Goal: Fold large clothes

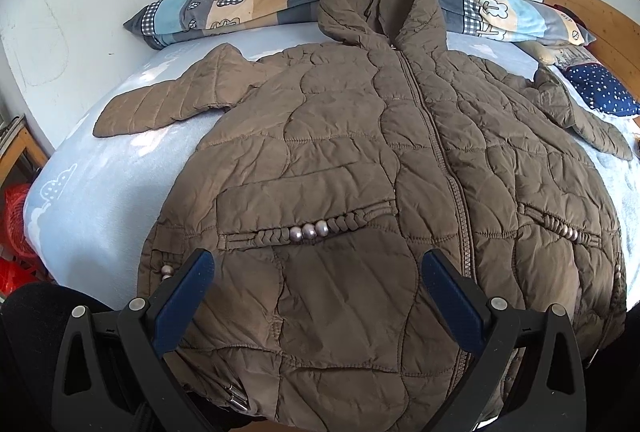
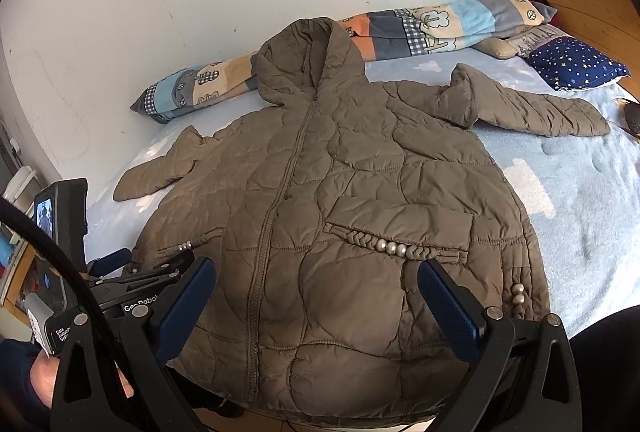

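Observation:
A brown quilted hooded coat [image 1: 360, 152] [image 2: 328, 184] lies flat and zipped up on the light blue bed [image 1: 100, 200] [image 2: 580, 212], hood toward the wall, both sleeves spread out sideways. My left gripper [image 1: 318, 264] hovers open over the coat's lower left front, just below the beaded pocket [image 1: 310, 230]. My right gripper [image 2: 316, 272] hovers open over the lower right front, below the other beaded pocket [image 2: 394, 246]. Neither holds anything. The left gripper's body [image 2: 120, 288] shows at the left edge of the right wrist view, with a hand [image 2: 44, 372] under it.
A long patchwork bolster [image 1: 224, 12] [image 2: 420, 28] lies along the white wall behind the hood. A navy starred pillow [image 1: 604, 92] [image 2: 576, 62] sits by the wooden headboard [image 2: 568, 0] on the right. Red crates [image 1: 16, 232] stand beside the bed's left edge.

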Motion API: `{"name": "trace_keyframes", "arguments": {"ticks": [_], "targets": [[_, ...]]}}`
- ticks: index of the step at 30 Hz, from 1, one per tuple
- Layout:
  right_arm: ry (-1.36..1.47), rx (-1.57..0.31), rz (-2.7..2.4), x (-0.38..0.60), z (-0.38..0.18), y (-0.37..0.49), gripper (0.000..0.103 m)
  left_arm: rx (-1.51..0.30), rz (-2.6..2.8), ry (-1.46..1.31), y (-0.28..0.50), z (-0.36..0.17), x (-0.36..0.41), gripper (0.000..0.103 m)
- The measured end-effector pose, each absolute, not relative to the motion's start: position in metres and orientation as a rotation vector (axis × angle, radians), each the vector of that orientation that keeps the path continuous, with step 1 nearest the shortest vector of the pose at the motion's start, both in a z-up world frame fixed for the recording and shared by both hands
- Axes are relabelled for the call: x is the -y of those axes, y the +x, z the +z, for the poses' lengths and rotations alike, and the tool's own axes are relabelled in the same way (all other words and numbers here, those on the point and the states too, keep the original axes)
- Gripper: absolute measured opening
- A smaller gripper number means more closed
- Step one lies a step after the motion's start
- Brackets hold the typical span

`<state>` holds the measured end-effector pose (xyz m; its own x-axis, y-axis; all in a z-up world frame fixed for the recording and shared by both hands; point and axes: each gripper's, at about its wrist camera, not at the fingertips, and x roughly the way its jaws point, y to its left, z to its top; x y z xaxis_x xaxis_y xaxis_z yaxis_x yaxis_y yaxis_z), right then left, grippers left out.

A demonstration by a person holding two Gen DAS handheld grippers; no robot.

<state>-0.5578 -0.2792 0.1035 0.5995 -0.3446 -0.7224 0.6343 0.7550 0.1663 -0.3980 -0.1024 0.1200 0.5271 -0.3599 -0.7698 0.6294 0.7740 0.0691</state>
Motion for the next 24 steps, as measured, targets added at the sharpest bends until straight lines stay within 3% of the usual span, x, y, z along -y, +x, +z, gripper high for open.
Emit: {"name": "trace_keyframes", "arguments": {"ticks": [12,16,18,21,24], "targets": [[0.587,-0.5,-0.783,0.404,0.171,-0.607,0.103,-0.574,-0.593,0.338,-0.327,0.19,0.147,0.103],[0.701,-0.422,-0.926,0.475,0.172,-0.636,0.103,-0.517,-0.633,0.359,-0.291,0.18,0.19,0.103],[0.815,-0.371,-0.992,0.509,0.164,-0.659,0.102,-0.575,-0.645,0.35,-0.273,0.156,0.204,0.103],[1.077,-0.313,-1.066,0.546,0.14,-0.697,0.088,-0.821,-0.671,0.309,-0.245,0.122,0.219,0.103],[1.195,-0.203,-1.073,0.569,0.139,-0.73,0.088,-0.921,-0.683,0.268,-0.226,0.115,0.222,0.103]]}}
